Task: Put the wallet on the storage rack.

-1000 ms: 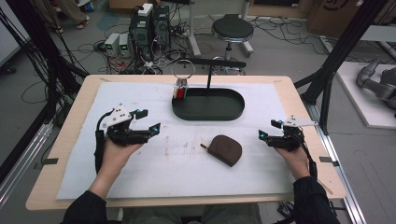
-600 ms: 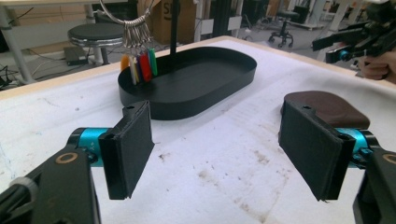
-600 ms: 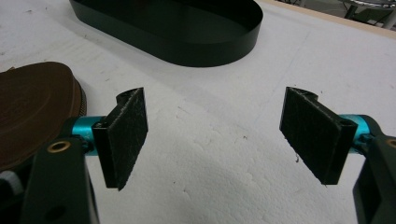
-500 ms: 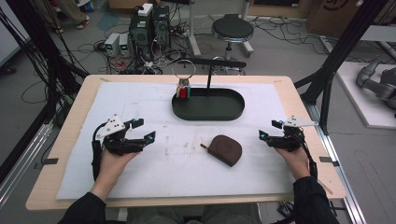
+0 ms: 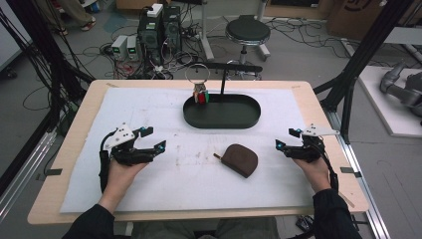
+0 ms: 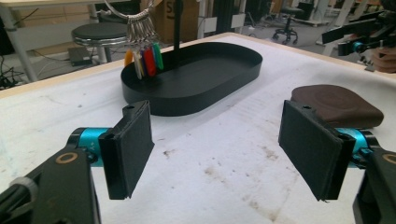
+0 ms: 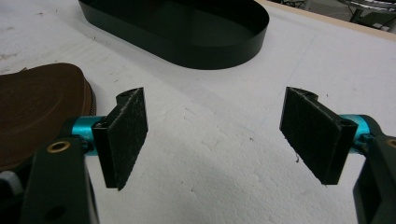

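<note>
Near the centre of the high view, slightly right and below the middle, lies the brown pouch [image 5: 241, 159], flat on the white mat [image 5: 149, 114], long axis running from upper left to lower right, a small zip pull sticking out at its upper-left end. It sits between both grippers but nearer the right gripper [image 5: 288, 140], which is to its right at roughly the same height in frame; the left gripper [image 5: 155, 139] is further off, at the left. So the pouch lies leftward of the right gripper and rightward of the left one. Right gripper: jaws spread wide, nothing between them; its own view has the pouch at the left edge [image 7: 37, 107], just beyond the left jaw. Left gripper: jaws also spread, empty; in its view the pouch [image 6: 338, 105] sits past the right jaw, centre right. Likely next move is a reach to the pouch, right hand better placed, closing across the short axis. Above the pouch, upper centre, black oval tray [image 5: 222, 119] with a post and a ring of coloured key tags [image 5: 201, 95] hanging at its left end, well apart from the pouch.
</note>
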Demonstrator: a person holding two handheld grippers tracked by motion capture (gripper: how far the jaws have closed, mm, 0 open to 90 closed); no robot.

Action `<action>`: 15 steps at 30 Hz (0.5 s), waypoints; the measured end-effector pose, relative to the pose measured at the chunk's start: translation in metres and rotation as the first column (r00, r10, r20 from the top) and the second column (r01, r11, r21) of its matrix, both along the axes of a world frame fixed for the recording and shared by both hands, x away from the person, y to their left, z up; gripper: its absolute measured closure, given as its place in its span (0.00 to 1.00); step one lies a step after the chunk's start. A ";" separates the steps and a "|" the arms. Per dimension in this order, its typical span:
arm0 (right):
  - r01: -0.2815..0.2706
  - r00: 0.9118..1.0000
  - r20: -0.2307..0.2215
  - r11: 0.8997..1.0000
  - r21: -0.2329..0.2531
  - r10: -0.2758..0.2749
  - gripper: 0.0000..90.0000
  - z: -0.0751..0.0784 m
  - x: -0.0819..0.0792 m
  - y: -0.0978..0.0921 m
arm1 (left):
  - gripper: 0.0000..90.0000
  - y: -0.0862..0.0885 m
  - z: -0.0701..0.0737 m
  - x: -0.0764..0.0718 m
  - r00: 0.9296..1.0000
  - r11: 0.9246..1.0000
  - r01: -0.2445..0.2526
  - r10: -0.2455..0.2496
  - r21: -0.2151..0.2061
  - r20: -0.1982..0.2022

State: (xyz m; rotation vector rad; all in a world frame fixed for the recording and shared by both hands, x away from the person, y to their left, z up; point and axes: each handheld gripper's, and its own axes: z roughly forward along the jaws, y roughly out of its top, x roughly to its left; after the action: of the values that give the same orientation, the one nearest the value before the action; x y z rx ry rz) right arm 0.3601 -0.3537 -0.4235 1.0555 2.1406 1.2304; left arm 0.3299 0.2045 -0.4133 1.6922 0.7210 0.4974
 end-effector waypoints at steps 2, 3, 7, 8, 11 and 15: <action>-0.008 1.000 -0.002 1.000 0.006 0.008 0.26 0.000 0.000 0.000 | 0.29 0.002 -0.001 0.001 1.000 1.000 -0.011 0.011 0.007 0.001; -0.011 1.000 -0.001 1.000 0.008 0.011 0.26 0.000 0.000 0.001 | 0.29 0.003 -0.001 0.001 1.000 1.000 -0.015 0.015 0.011 0.000; -0.037 0.999 0.000 0.999 0.008 0.037 0.26 0.001 -0.003 0.005 | 0.29 0.007 -0.001 0.000 0.999 0.999 -0.033 0.033 0.010 0.001; -0.046 0.999 -0.002 0.999 0.012 0.046 0.26 0.001 -0.004 0.006 | 0.29 0.008 0.000 -0.001 0.999 0.999 -0.037 0.037 0.012 0.002; -0.078 0.997 -0.003 0.997 0.014 0.078 0.25 0.001 -0.006 0.010 | 0.29 0.010 0.000 0.000 0.999 0.999 -0.048 0.048 0.007 0.003; -0.118 0.993 -0.012 0.993 0.026 0.119 0.25 0.000 -0.007 0.013 | 0.29 0.011 -0.002 0.001 0.999 0.999 -0.047 0.047 0.013 -0.003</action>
State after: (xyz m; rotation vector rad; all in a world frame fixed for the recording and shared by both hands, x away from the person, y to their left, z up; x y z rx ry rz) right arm 0.3533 -0.3406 -0.4239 0.9614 2.2319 1.3101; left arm 0.3311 0.2156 -0.4155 1.6918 0.7630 0.5327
